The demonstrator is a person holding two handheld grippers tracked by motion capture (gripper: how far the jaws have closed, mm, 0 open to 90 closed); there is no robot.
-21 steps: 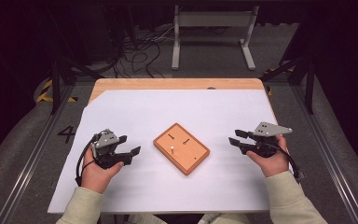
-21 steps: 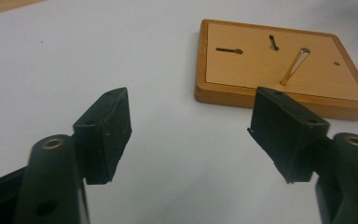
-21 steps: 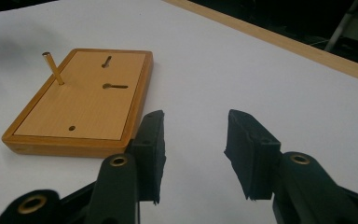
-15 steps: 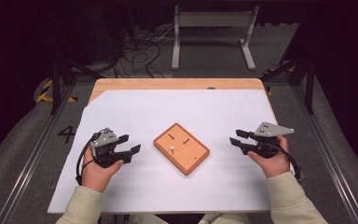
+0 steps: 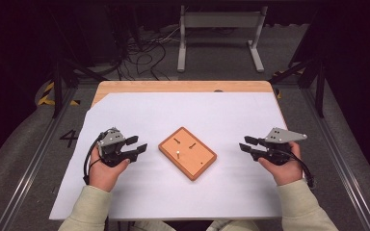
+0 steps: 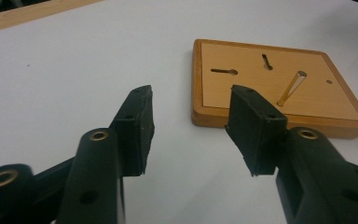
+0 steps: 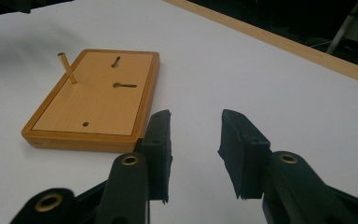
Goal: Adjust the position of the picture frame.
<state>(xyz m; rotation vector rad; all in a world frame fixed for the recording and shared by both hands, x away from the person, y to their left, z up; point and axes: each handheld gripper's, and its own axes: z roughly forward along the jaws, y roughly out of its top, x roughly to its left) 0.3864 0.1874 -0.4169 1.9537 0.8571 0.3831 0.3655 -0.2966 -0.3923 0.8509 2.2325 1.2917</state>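
Wood: one peg board (image 5: 188, 153), brass pin (image 6: 292, 87) upright in it, lying between my two sets of jaws, apart from both. Left gripper (image 5: 136, 146) and right gripper (image 5: 248, 145): released, empty. I'd approach the pin level, jaws straddling it squarely.

A flat rectangular wooden board (image 5: 188, 153) lies on the white sheet near the middle of the table, turned at an angle so one corner points toward the person. Its orange-brown top has a raised rim. Two dark keyhole-shaped slots (image 6: 223, 71) are cut into it, and one small round hole (image 7: 85, 124) sits near a corner. A thin brass-coloured pin (image 6: 291, 88) stands upright from the board.
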